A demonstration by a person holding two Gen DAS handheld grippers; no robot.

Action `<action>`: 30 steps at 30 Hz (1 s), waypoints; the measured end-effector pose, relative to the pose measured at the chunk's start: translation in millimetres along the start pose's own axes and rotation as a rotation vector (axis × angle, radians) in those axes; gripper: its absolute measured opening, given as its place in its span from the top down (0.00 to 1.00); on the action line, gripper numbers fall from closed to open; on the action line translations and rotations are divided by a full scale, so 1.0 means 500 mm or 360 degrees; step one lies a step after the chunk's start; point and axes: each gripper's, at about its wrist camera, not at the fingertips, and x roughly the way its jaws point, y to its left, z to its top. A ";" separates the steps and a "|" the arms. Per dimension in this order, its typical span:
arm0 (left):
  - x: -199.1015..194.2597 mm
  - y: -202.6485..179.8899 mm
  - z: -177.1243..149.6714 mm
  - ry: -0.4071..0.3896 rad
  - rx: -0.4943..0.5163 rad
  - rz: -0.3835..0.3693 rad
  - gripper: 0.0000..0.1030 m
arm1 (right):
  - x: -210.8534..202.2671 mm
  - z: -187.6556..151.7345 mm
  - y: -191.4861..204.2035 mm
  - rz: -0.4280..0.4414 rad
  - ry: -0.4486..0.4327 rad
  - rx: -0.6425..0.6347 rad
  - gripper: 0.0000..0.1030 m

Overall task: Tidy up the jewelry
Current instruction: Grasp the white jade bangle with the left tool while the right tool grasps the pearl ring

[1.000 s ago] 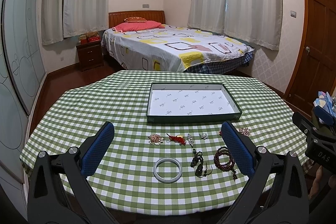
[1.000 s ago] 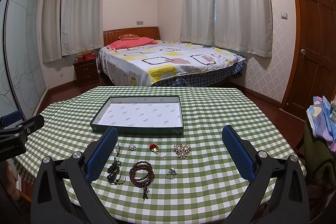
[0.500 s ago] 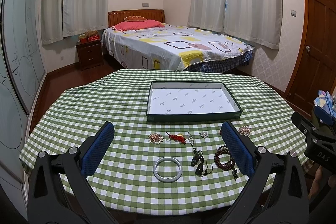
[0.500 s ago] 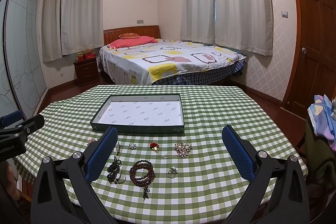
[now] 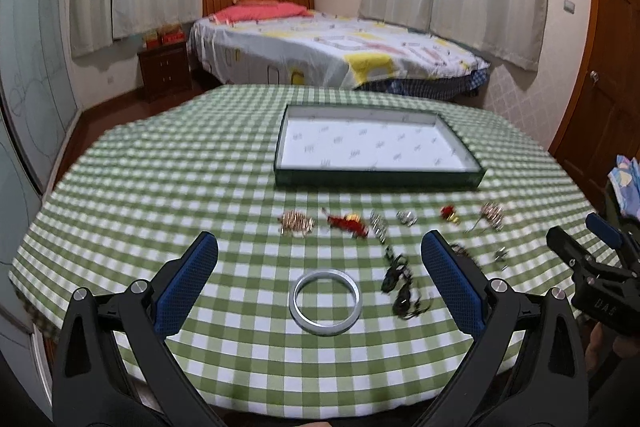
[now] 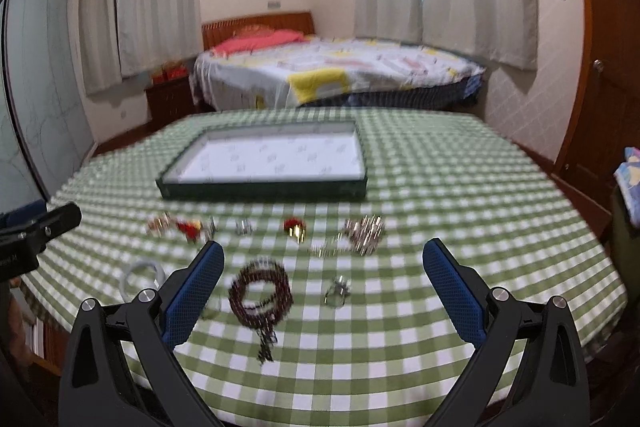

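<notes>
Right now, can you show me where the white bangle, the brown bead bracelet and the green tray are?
white bangle (image 5: 326, 325), left wrist view, near side of its band.
brown bead bracelet (image 6: 239, 301), right wrist view, left side of the loop.
green tray (image 5: 378, 179), left wrist view, front wall.

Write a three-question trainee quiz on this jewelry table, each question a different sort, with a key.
1. True or false: the green tray already holds jewelry.
2. In the left wrist view, what lies centred ahead of the left tool? A) white bangle B) dark bead bracelet C) ring
3. Fill in: both tools, including the right tool, have their jaws ____.

Key: 1 false; 2 A; 3 open.
</notes>
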 end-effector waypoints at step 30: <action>0.179 0.013 -0.084 0.0278 0.0000 0.0015 0.15 | 0.168 -0.058 -0.048 0.0037 0.0323 0.0089 0.58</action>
